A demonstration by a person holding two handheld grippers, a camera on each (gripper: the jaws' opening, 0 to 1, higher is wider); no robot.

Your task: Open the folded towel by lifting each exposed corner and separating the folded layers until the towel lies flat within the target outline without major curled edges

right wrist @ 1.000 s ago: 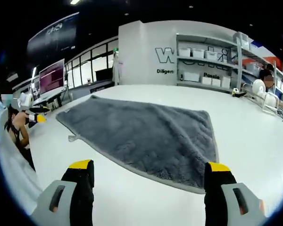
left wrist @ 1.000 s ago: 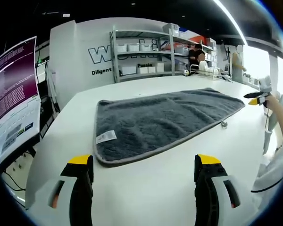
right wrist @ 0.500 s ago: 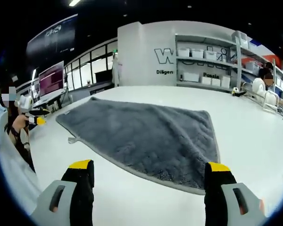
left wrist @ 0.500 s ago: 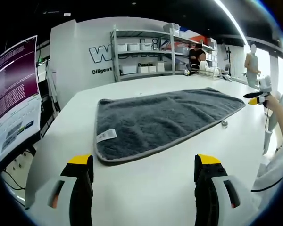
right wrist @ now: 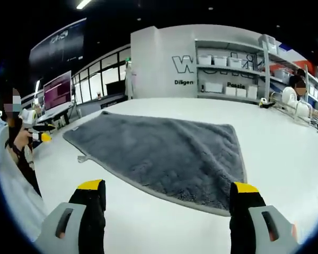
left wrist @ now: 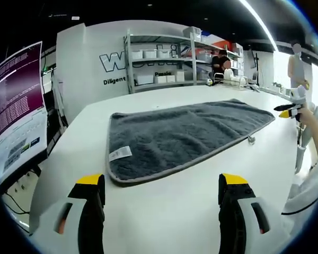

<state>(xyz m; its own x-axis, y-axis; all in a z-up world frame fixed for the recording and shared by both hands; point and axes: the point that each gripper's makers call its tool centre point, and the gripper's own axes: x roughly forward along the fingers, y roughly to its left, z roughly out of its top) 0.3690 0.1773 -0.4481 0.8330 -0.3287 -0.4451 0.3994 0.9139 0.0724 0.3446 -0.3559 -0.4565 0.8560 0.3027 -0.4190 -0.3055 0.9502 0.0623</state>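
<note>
towel lies spread out on the white table, a single grey sheet as far as you can see, with its bound edge running clean along the side nearest your left gripper and a small white label showing near the corner just ahead of it; in the right gripper view the same towel reaches away from your right gripper with a little hanging loop poking out at its edge on the left. both tongs are spread wide and pinch nothing, each hovering just short of the cloth with bare table between the tips and the hem. by the look of it, you have the unfolding essentially done: no doubled layer or turned-over corner stands out, and the edges appear to lie down without any real curl. what you cannot confirm is the target outline, since no marking on the table is visible around the cloth, so whether it sits inside it stays open. what is left, at most, seems to be a check of the far corners, which are too small to judge here, and perhaps a slight nudge to square it up
</note>
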